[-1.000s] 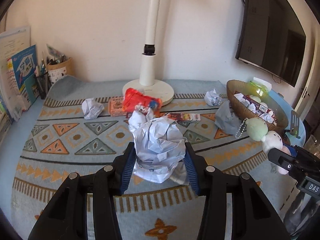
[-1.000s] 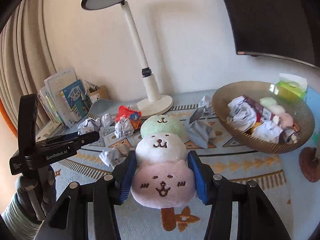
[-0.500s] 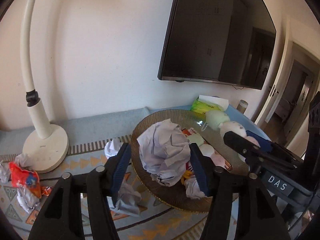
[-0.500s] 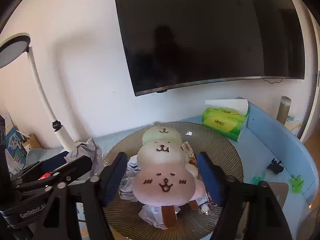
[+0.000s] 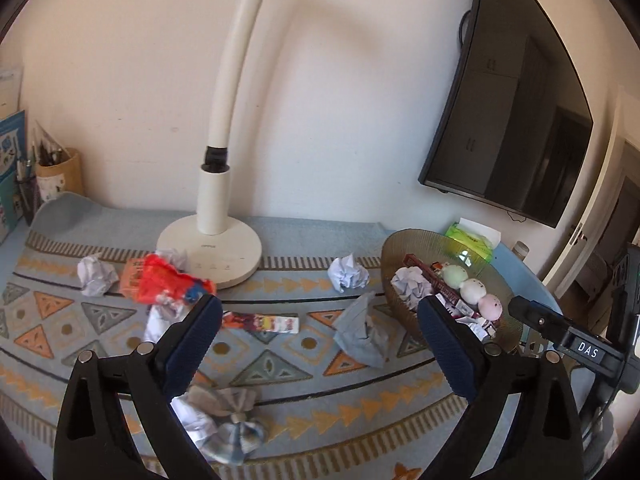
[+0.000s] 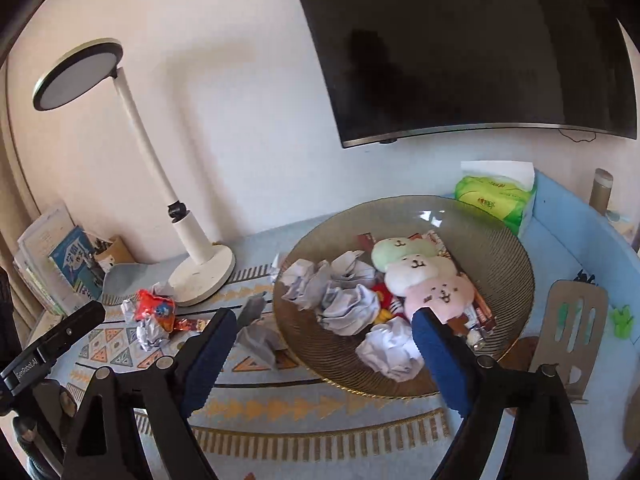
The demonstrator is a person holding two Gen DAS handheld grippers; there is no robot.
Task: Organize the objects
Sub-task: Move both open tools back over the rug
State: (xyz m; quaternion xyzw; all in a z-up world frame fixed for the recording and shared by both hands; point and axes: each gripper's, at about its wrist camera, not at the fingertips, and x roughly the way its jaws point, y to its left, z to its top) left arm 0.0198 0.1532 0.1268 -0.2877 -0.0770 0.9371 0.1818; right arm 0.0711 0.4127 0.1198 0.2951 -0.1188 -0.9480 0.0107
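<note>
Beside bowl rim [image 6: 516, 240]; bare mat [image 6: 320, 408]

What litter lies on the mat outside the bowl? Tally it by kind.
Paper wads: 6
Snack packs: 3
Total: 9

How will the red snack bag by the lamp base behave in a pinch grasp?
The red snack bag looks crumpled and glossy, so it probably deforms and may slip between pads. Likely very light. It lies against crumpled paper, so neighbours may shift.
</note>
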